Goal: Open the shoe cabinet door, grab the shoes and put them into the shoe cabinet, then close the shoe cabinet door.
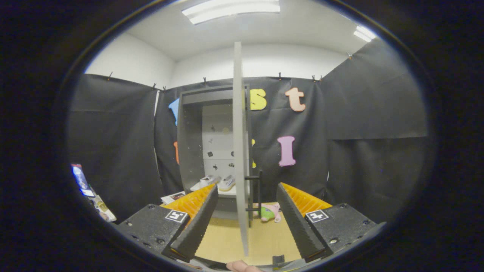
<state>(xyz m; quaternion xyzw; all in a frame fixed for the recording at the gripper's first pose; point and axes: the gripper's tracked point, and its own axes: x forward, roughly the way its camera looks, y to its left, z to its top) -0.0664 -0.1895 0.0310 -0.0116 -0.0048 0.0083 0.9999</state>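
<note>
2 shoes [213, 182] sit inside your open shoe cabinet [193, 139].
Your gripper [246, 221] is spread wide and empty, its fingers either side of the door [238, 151], which stands edge-on; a plush toy [269, 212] lies beyond.

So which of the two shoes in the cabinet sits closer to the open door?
The right shoe, next to the door. The left shoe sits further into the cabinet. The open gripper straddles the door edge.

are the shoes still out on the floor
No, the shoes sit on the bottom shelf inside the shoe cabinet, beyond the open gripper, with the door standing open.
</note>
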